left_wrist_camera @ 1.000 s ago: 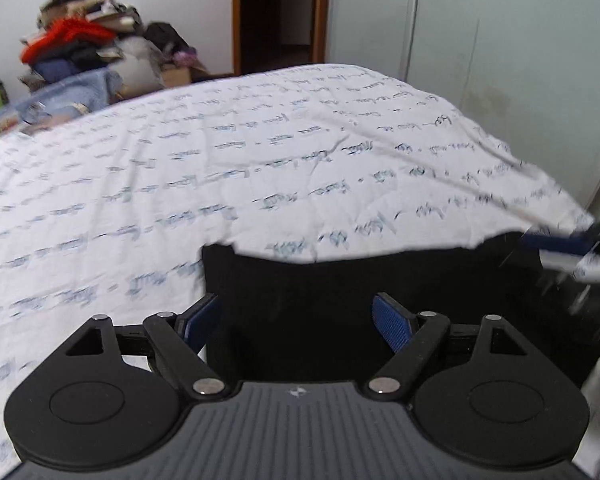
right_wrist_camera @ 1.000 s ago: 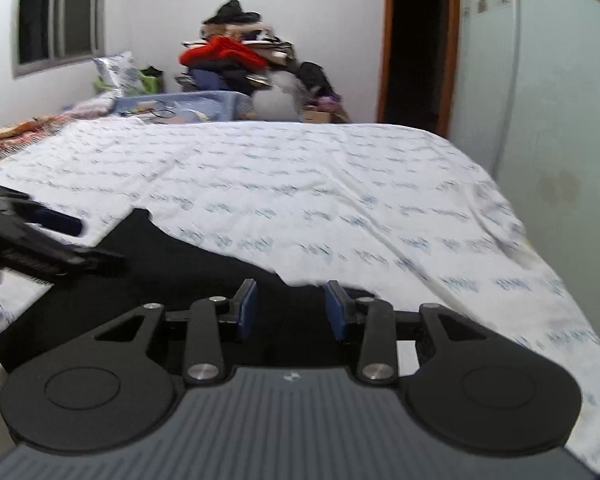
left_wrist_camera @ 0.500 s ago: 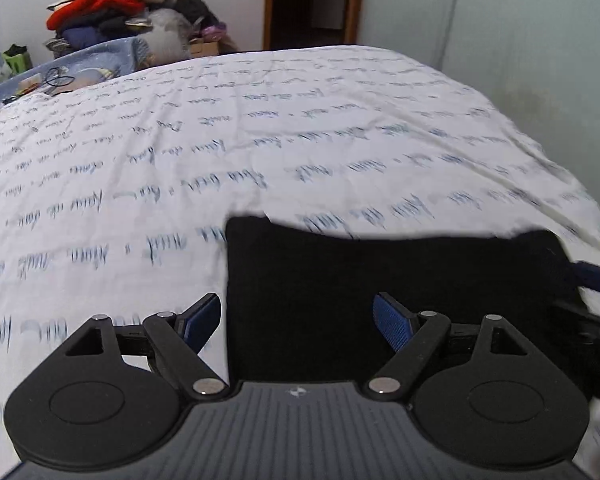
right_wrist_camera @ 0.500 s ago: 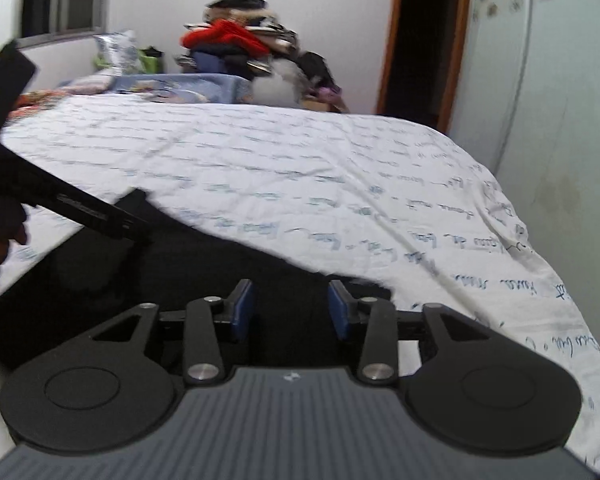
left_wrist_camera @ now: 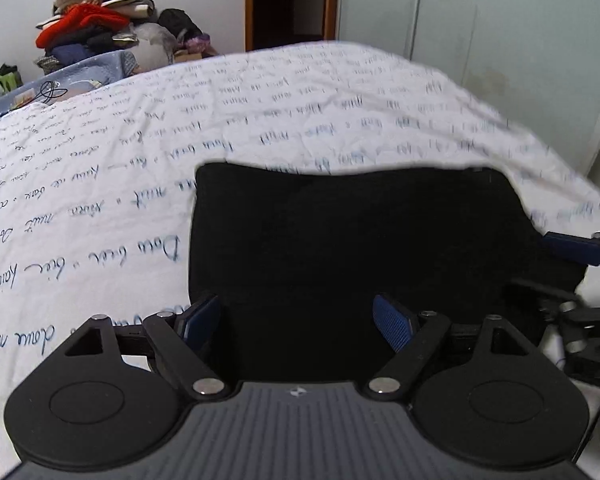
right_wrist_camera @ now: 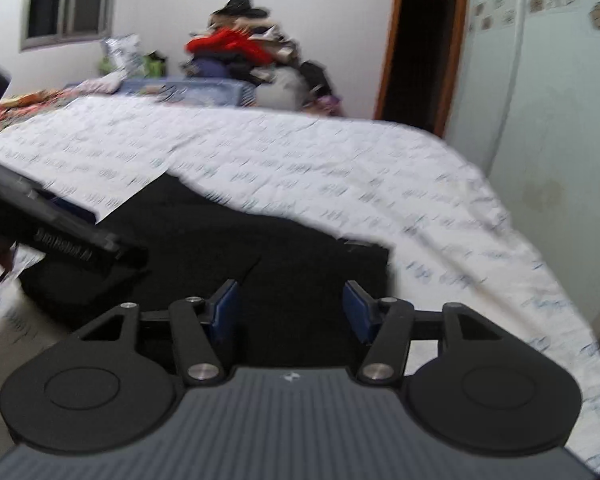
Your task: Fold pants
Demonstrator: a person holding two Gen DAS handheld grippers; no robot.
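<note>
**Both tongs spread over folded black pants**

The left gripper (left_wrist_camera: 296, 320) is held wide apart, nothing pinched, its pads above the near edge of the pants (left_wrist_camera: 352, 240). The right gripper (right_wrist_camera: 290, 308) is seen with jaws opening; dark cloth lies below them, unpressed.

The pants are laid on the bed sheet (left_wrist_camera: 260, 120) as a flat dark rectangle, stretching from 9 to 3 o'clock in the left view; the long axis is judged to run side to side. Which end is the waistband cannot be told.

A top layer alone could be caught by a shallow pinch, so the fold would be dragged open or skewed.
</note>
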